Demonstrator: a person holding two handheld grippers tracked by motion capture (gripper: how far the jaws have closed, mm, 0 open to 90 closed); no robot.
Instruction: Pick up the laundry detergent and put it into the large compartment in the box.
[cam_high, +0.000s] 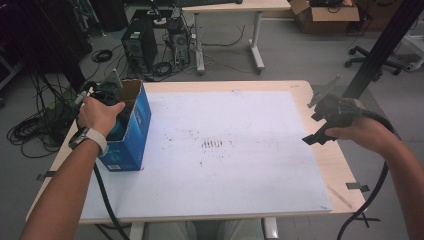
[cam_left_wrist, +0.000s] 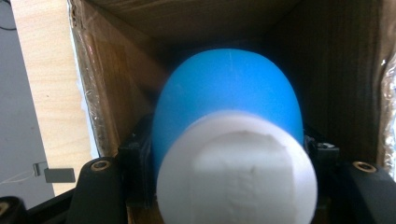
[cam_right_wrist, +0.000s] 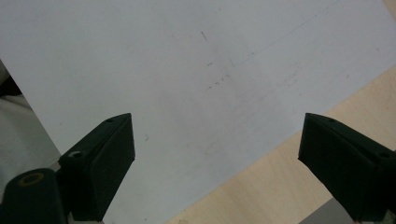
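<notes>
Two grippers: the left gripper clamps a blue-and-white plastic bottle inside the blue cardboard box; the right gripper hangs wide, nothing between its jaws.

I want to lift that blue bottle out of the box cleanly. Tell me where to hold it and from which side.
Grip the blue bottle on its rounded body just behind the white cap, coming in through the blue box's open top, cap toward you. The left gripper already clamps it there; the cardboard walls block every other approach.
</notes>
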